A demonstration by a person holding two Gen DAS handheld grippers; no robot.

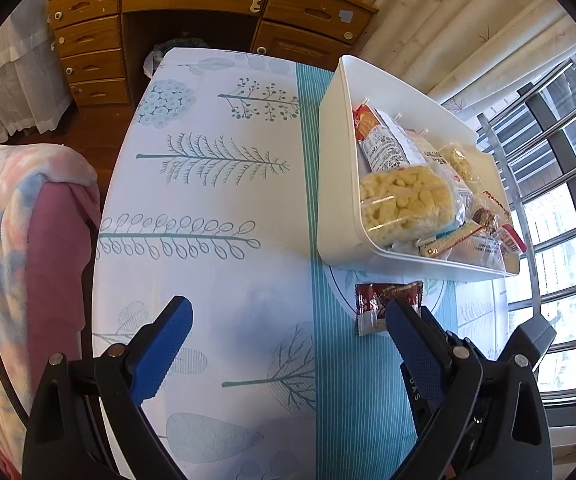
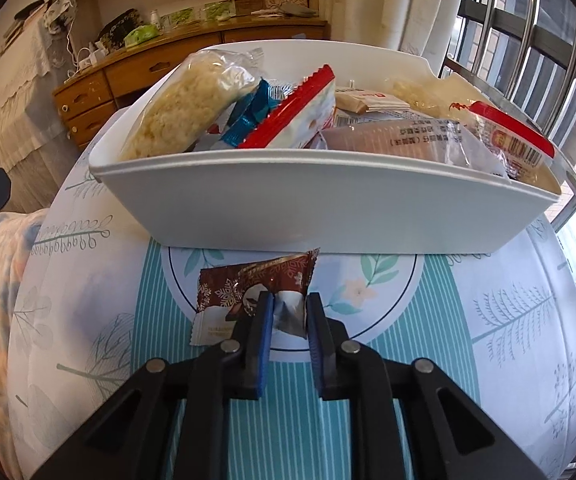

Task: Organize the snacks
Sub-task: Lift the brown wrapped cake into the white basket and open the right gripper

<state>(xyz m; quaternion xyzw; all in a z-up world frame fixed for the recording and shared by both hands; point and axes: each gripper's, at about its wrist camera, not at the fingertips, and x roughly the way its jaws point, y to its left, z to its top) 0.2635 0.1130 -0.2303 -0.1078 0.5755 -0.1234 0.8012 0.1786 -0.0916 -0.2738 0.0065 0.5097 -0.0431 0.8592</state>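
Each tool [image 2: 290, 312] has 2 black arms, blue ribbed pads, silver rivets.

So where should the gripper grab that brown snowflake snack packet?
Grip the brown snowflake foil packet at its near white end, coming in low from the front. It lies flat on the tablecloth, so only that puffy end gives purchase. The right gripper already pinches there; the white plastic bin blocks the far side.
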